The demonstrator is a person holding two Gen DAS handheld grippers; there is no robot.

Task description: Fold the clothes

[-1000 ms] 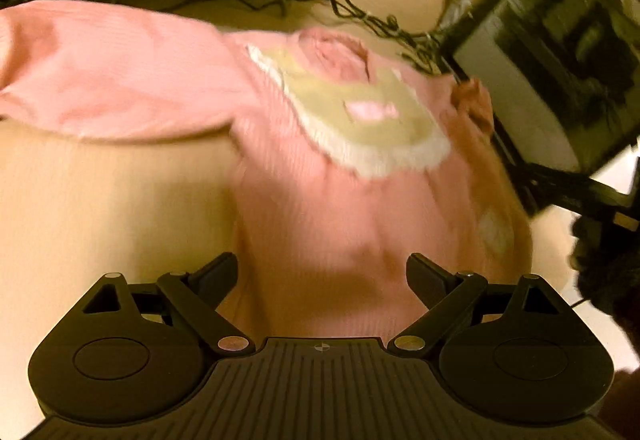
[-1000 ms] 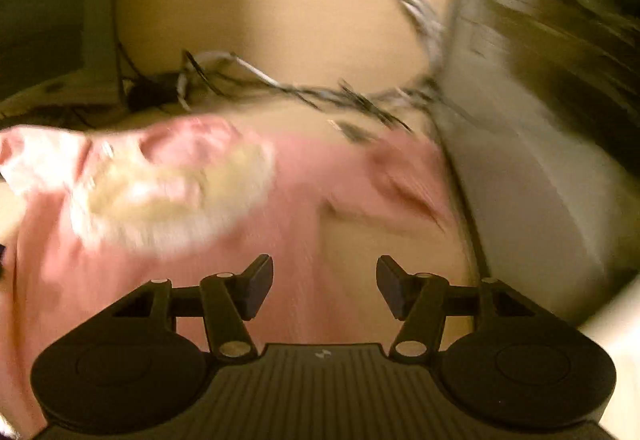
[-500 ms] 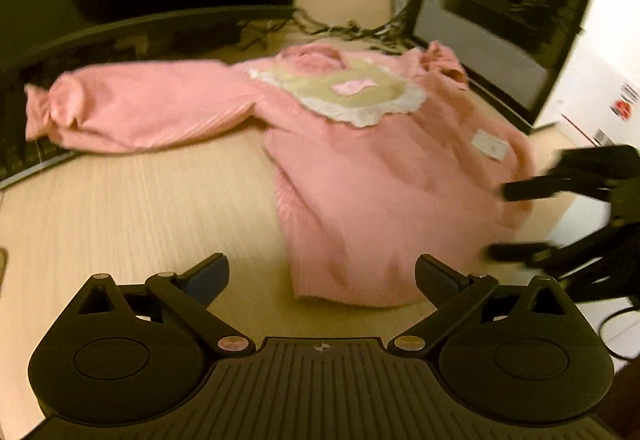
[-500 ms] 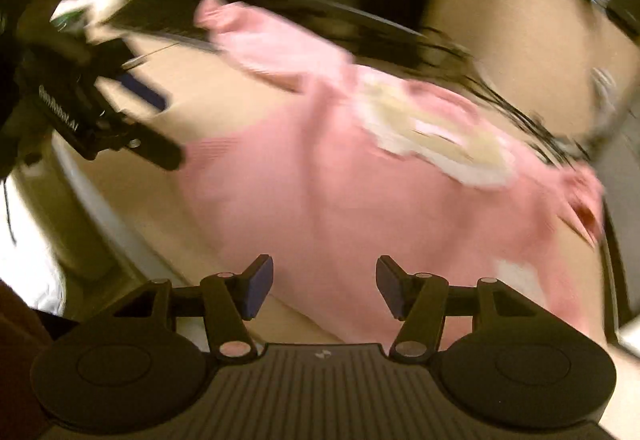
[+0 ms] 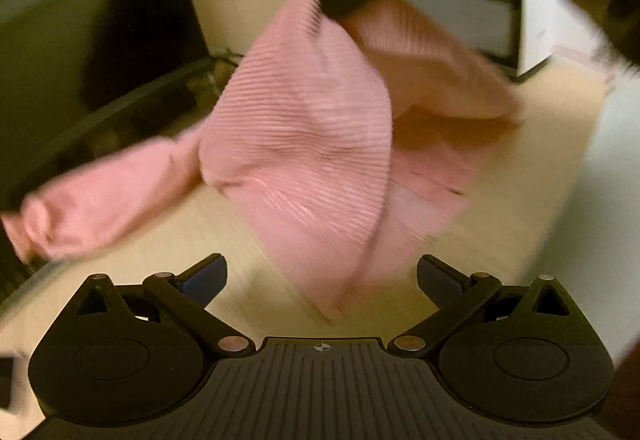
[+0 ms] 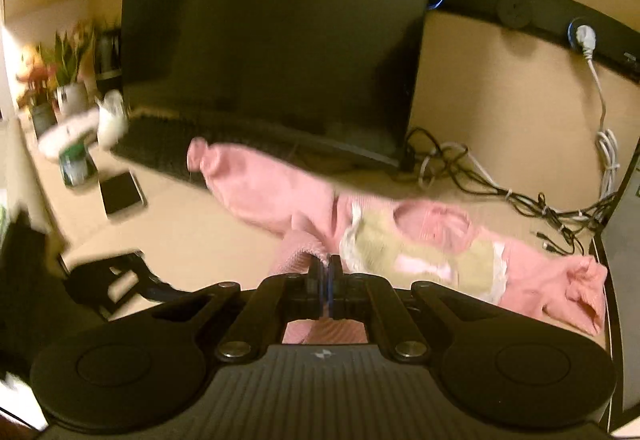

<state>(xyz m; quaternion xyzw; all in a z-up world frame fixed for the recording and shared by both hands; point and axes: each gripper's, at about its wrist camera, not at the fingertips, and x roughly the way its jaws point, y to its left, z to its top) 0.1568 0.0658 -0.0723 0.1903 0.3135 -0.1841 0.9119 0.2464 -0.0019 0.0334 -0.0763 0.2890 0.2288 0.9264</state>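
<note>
right hand-held gripper (image 6: 325, 272) (clamped) on sweater (image 6: 420, 240) hem

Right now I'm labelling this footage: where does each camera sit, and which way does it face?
Left wrist: on the open left hand-held gripper, angled down at the lifted pink sweater and the desk.
Right wrist: on the right hand-held gripper, shut on the sweater's edge, facing the monitor.
Shared: the sweater and desk; no hand or sleeve clearly shows.
</note>
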